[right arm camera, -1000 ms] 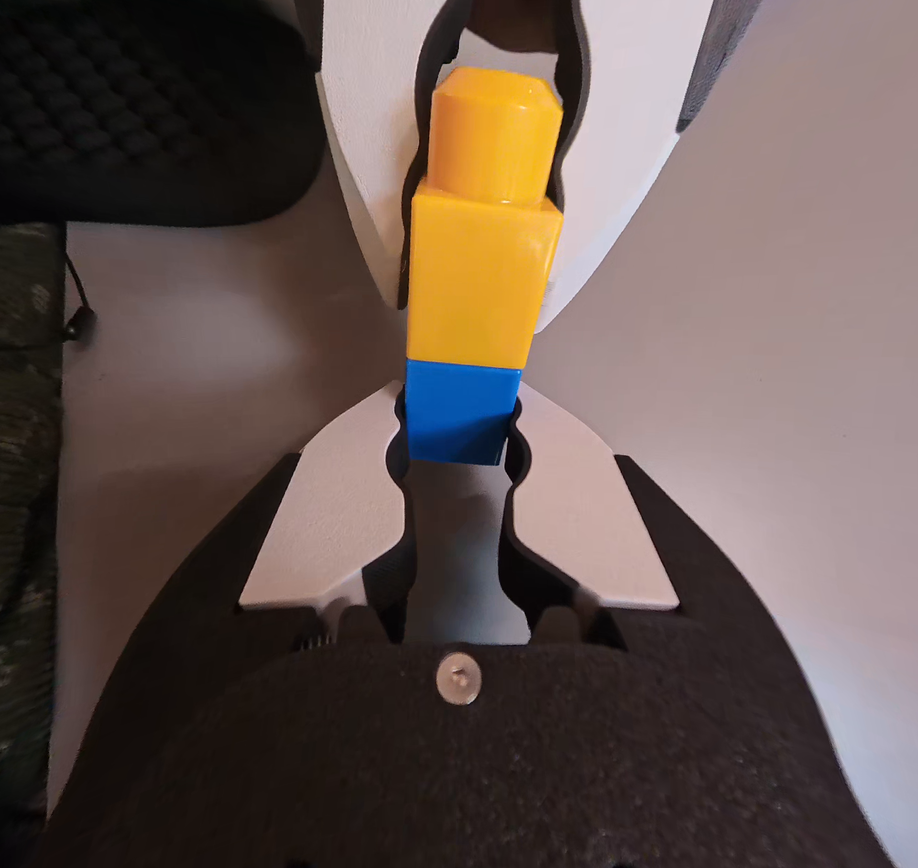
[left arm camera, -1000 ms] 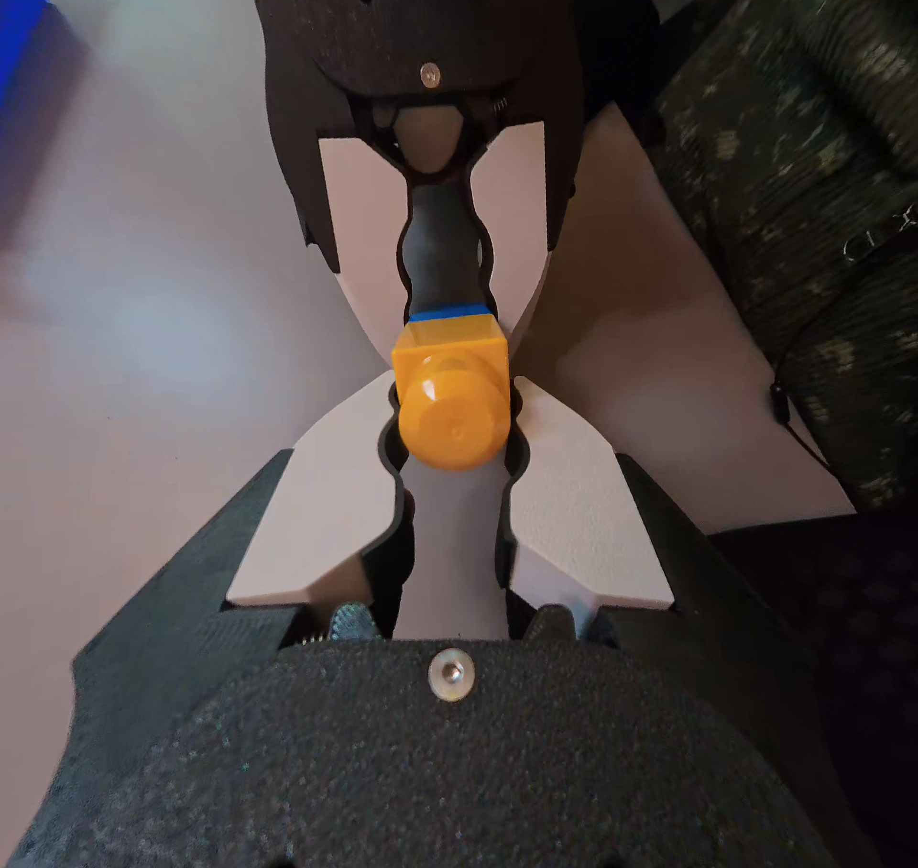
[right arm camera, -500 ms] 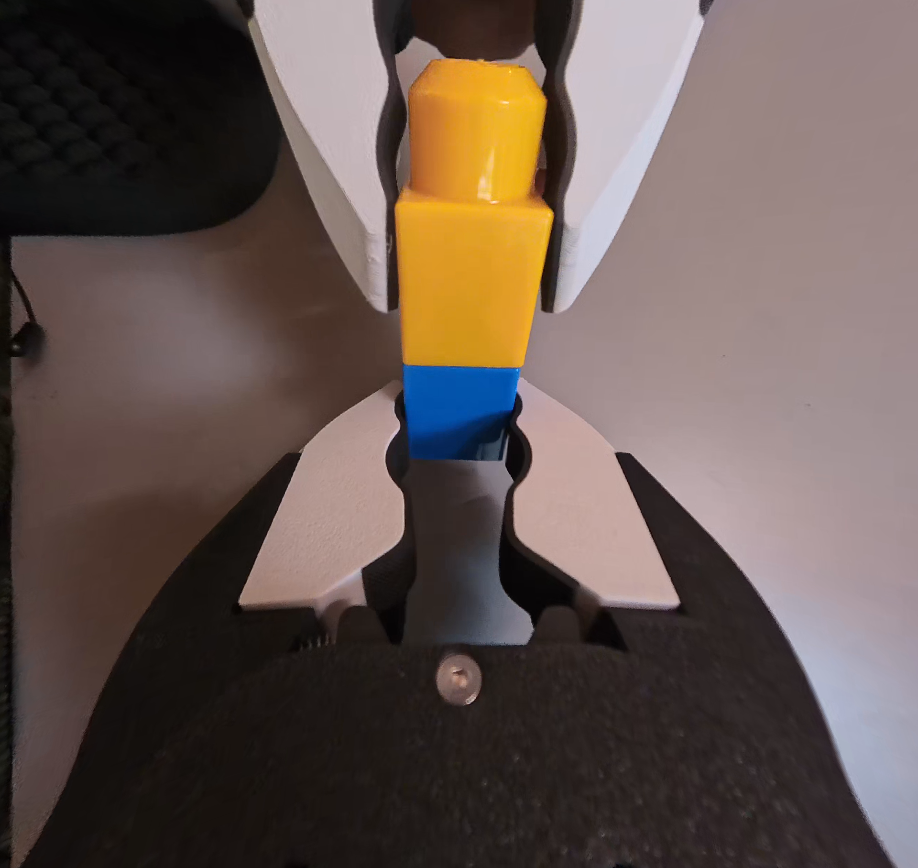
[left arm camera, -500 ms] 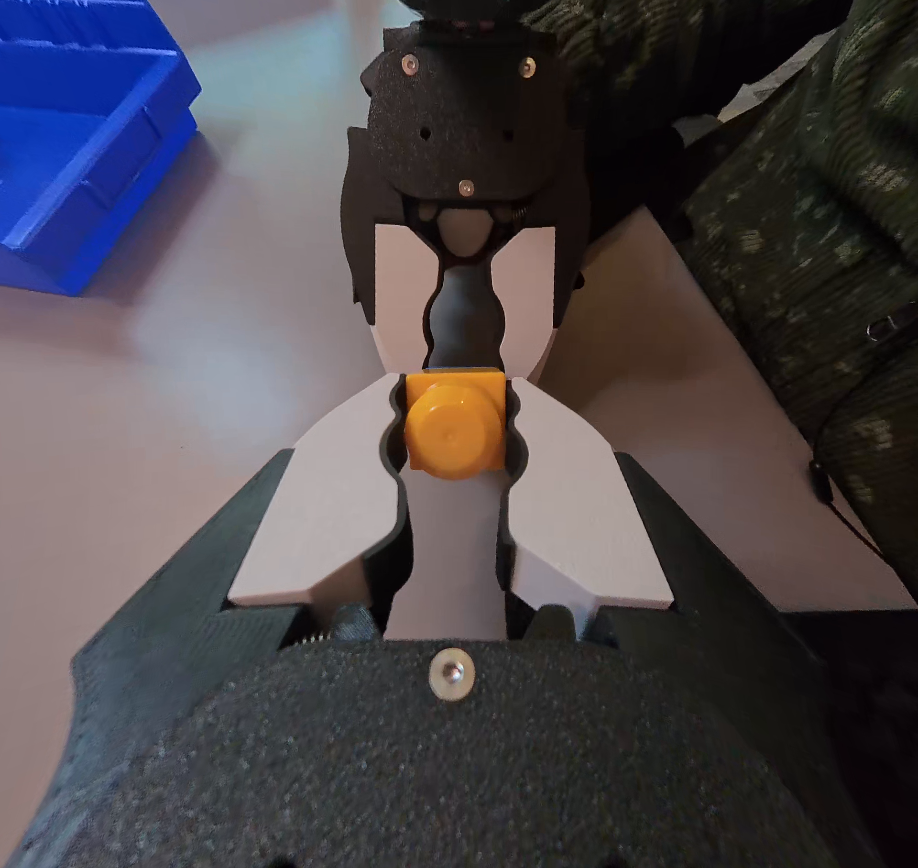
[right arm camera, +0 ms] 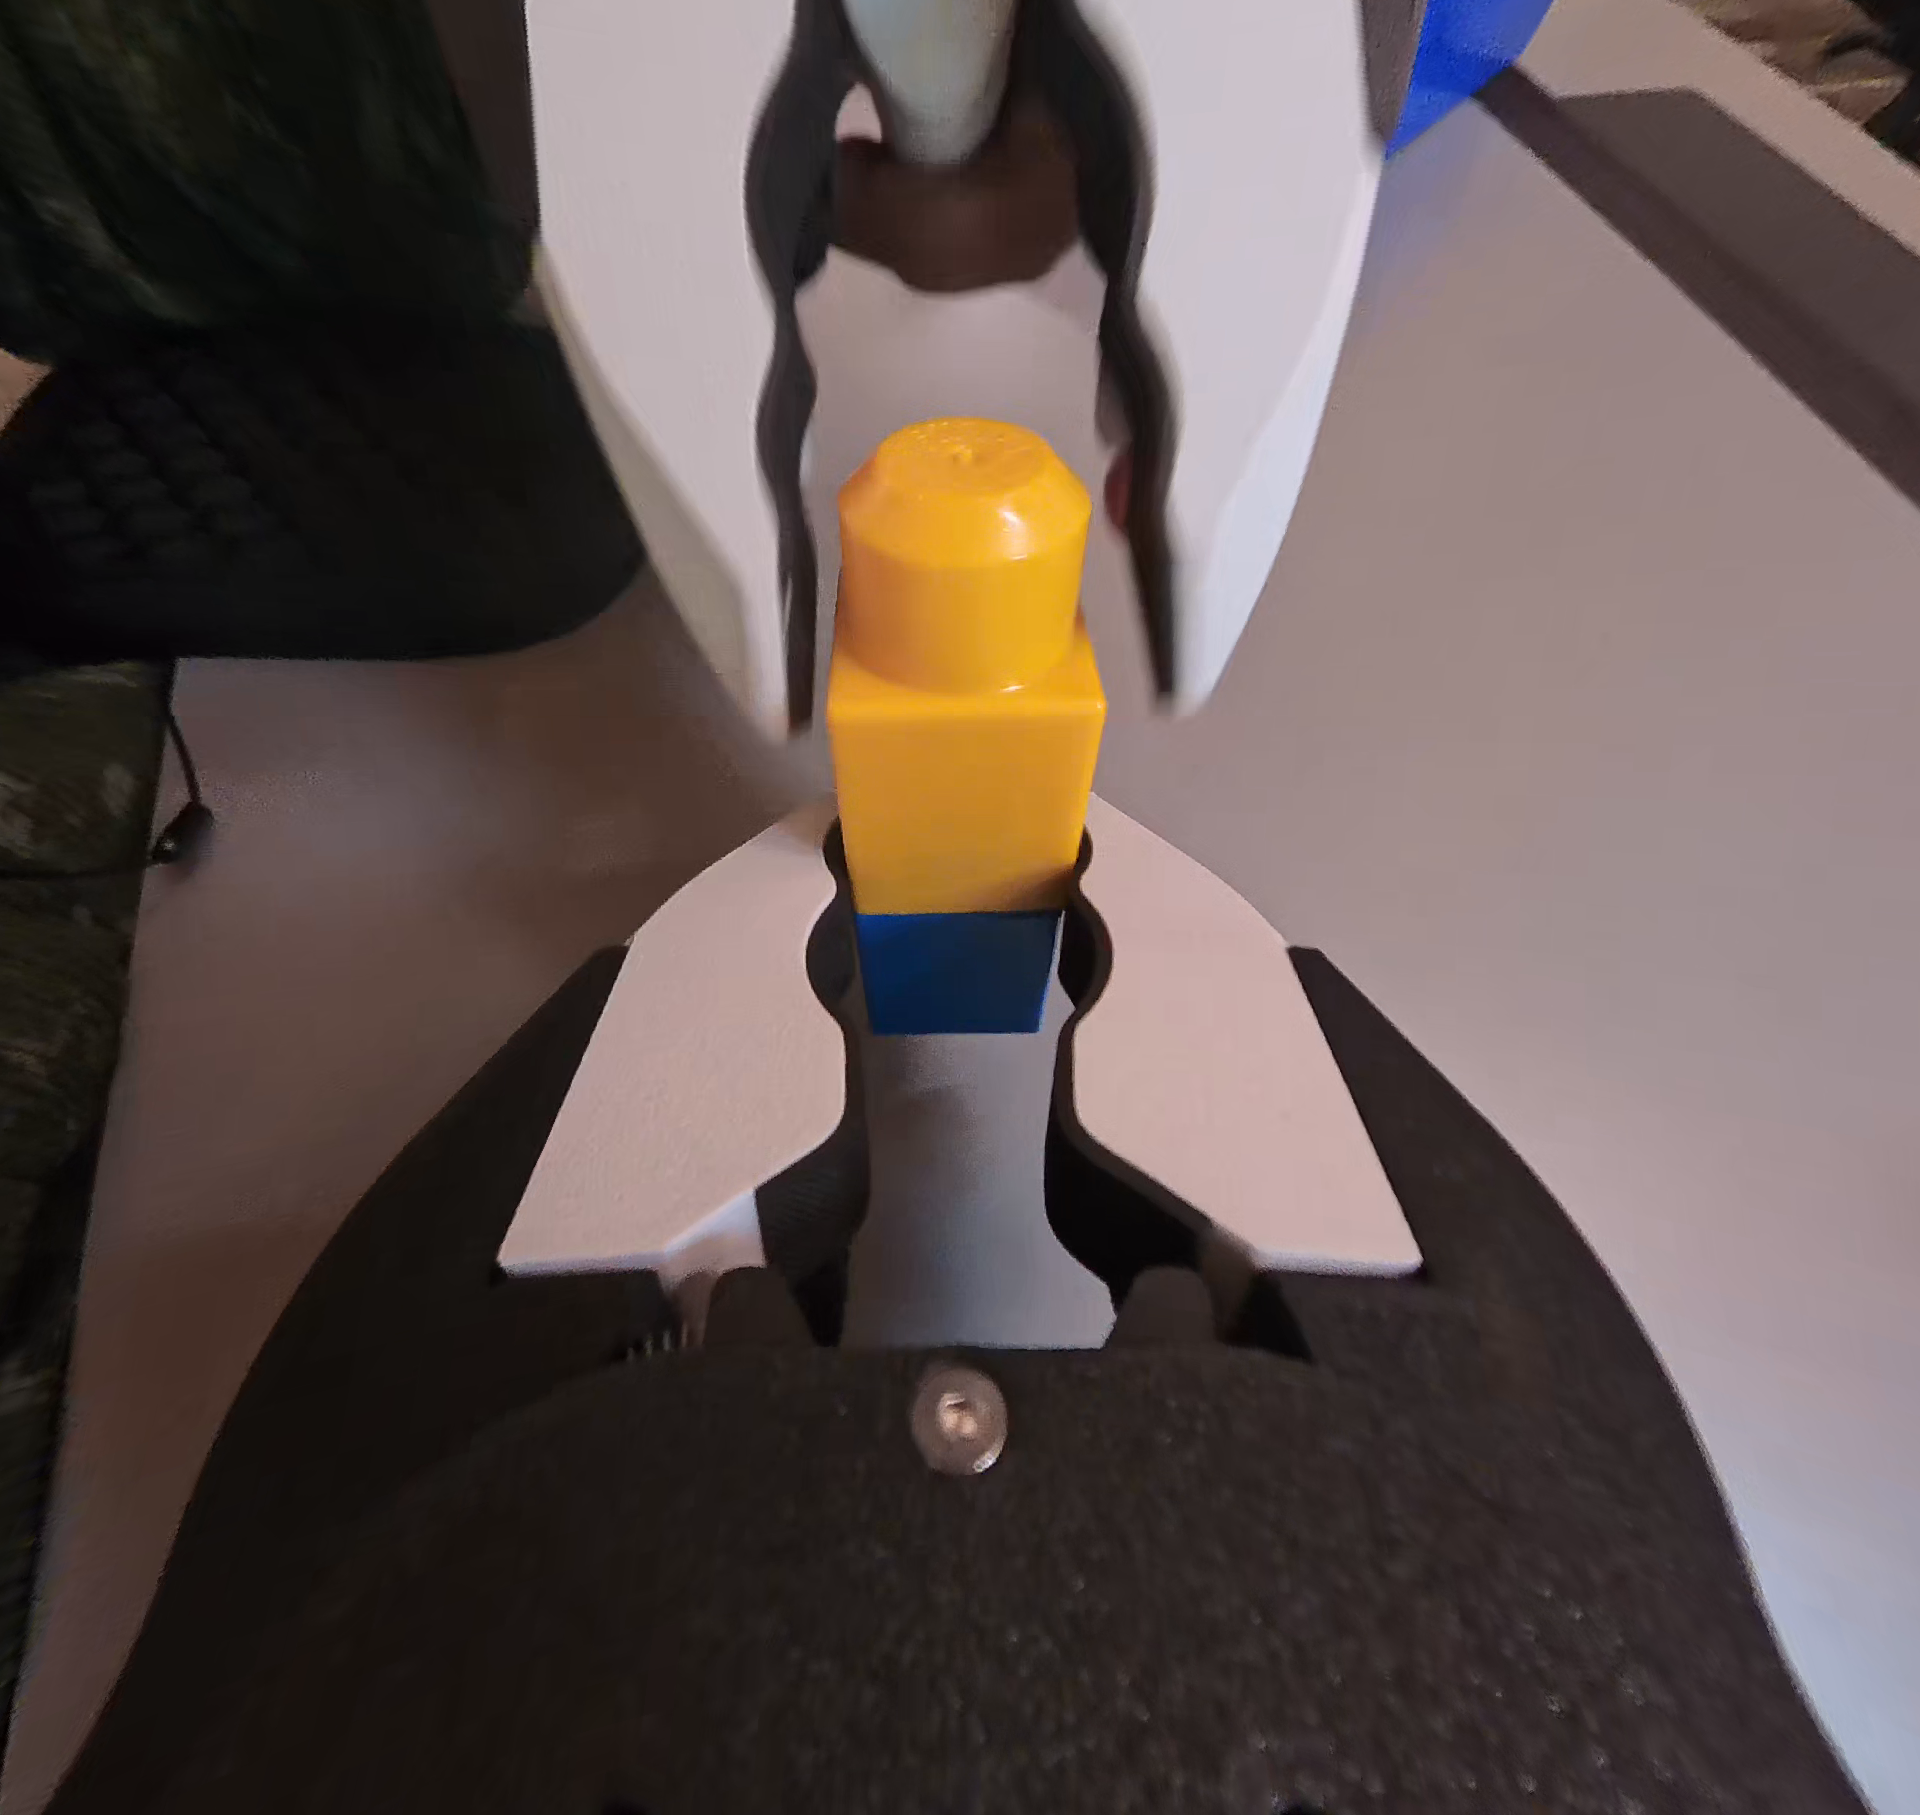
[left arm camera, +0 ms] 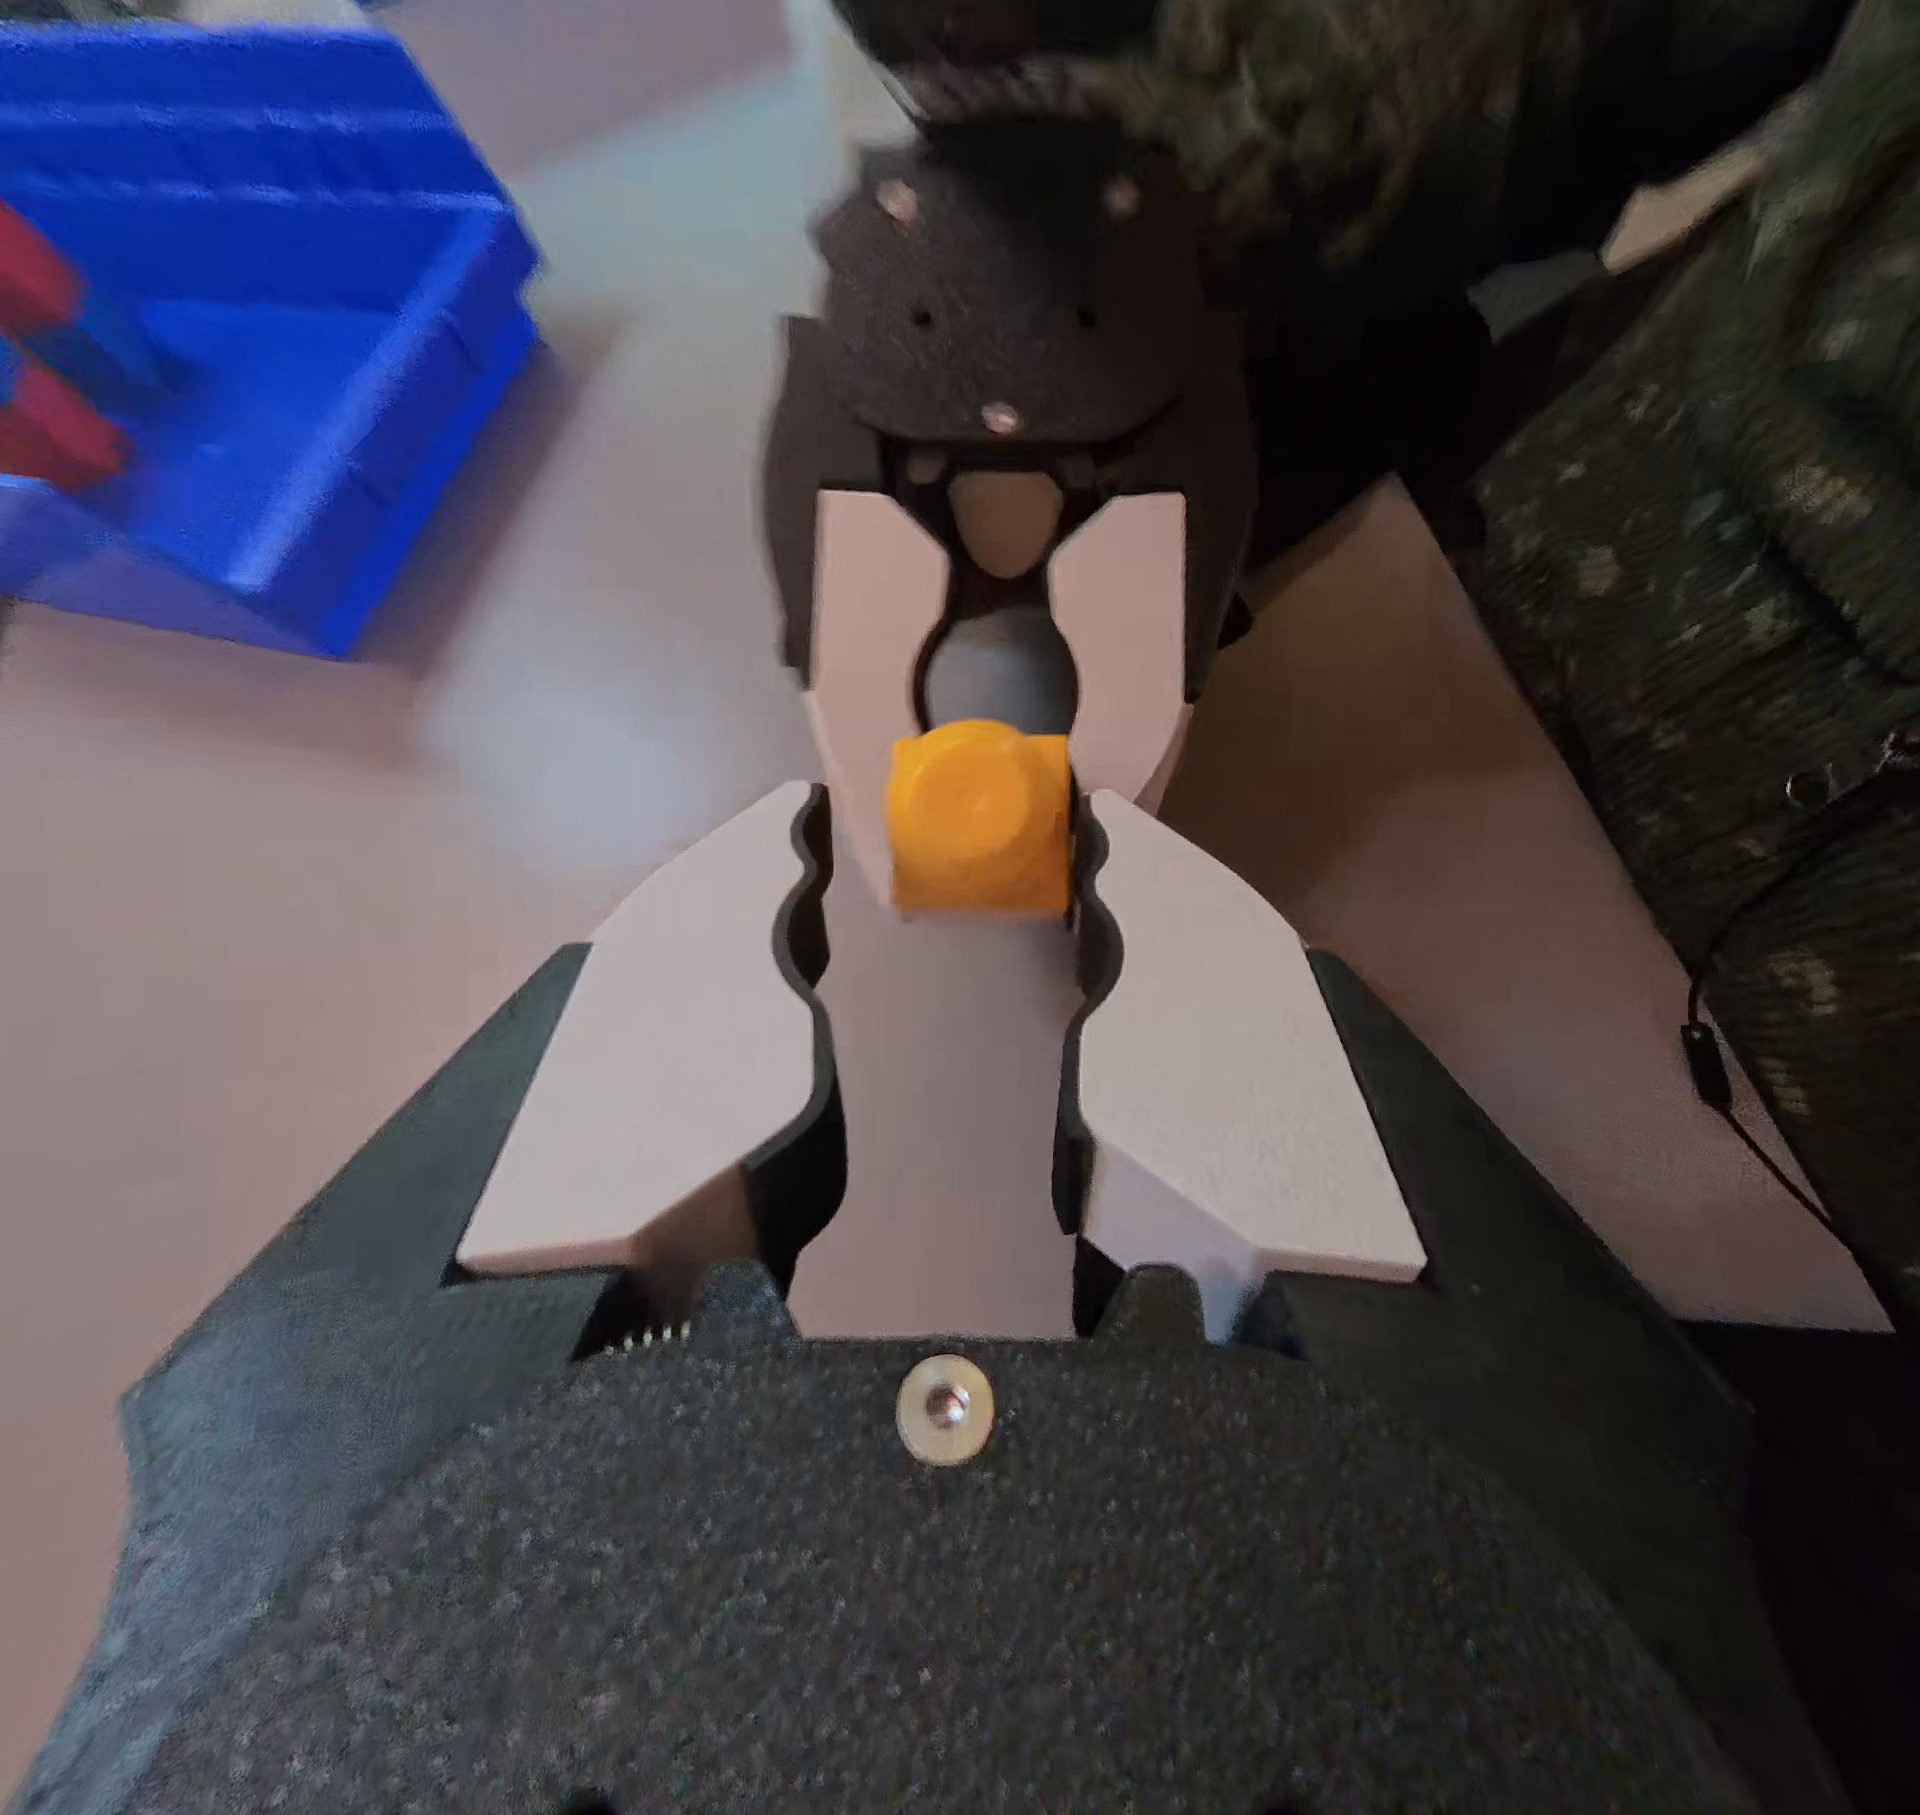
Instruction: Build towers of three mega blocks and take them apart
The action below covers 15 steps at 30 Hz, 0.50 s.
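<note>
Right gripper: my right gripper (right arm camera: 961,924) was clamped on the small blue plastic block (right arm camera: 954,976), with the orange plastic block with a round stud (right arm camera: 966,716) stacked on it, pointing away from me.
Left gripper: my left gripper (left arm camera: 948,866) stood apart, its white fingers (left arm camera: 1195,996) either side of the orange block (left arm camera: 979,815) without squeezing it.
Only the right view showed: the blue block; the left view saw just the orange stud end-on.
Only the left view showed: red blocks (left arm camera: 47,404) inside a blue plastic bin (left arm camera: 343,394).
Change: half a second earlier my left fingers had pinched the orange block; they had since let go and drawn back.
Around: pale table (left arm camera: 260,882), camouflage sleeve (left arm camera: 1714,518), dark cushion (right arm camera: 260,477) at the table's edge.
</note>
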{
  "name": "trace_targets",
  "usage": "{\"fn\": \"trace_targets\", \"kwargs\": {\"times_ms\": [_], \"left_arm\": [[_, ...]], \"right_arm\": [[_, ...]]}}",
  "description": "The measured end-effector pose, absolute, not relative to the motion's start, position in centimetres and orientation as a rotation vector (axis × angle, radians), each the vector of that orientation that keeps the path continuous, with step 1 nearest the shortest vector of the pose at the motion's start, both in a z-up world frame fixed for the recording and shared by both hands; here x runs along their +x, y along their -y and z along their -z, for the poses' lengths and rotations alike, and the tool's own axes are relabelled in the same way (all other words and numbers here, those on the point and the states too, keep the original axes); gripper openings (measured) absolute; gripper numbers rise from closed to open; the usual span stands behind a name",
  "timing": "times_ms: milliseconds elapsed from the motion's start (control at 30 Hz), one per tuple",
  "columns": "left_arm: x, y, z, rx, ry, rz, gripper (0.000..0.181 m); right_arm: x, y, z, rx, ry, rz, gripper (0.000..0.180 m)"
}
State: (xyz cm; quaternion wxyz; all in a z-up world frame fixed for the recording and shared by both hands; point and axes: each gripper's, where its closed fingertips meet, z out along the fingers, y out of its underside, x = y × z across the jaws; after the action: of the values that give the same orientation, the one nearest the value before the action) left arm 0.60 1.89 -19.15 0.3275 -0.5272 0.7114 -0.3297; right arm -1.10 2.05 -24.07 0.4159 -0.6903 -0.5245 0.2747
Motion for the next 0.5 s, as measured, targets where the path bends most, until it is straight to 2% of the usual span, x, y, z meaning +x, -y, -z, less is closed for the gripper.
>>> {"fn": "trace_targets", "kwargs": {"times_ms": [33, 133, 267, 400, 500], "left_arm": [[-0.1, -3.1, 17.6, -1.385, -1.786, 0.868, 0.047], [-4.5, -9.5, 11.6, -1.415, -1.41, 0.789, 0.041], [-16.6, -20.7, 5.3, -1.479, -0.725, 0.656, 0.031], [-30.2, -30.2, 7.7, -1.649, -0.268, 0.308, 0.033], [-34.5, -34.4, 12.0, -1.789, -0.171, 0.241, 0.041]], "right_arm": [[-0.9, -2.4, 23.8, -1.727, 1.299, -0.682, 0.036], [0.1, -3.4, 22.6, -1.712, 1.215, -0.689, 0.036], [1.3, -4.9, 21.3, -1.71, 1.082, -0.725, 0.036], [1.4, -5.1, 21.3, -1.724, 1.054, -0.759, 0.036], [1.2, -4.9, 21.7, -1.716, 1.09, -0.736, 0.036]]}}
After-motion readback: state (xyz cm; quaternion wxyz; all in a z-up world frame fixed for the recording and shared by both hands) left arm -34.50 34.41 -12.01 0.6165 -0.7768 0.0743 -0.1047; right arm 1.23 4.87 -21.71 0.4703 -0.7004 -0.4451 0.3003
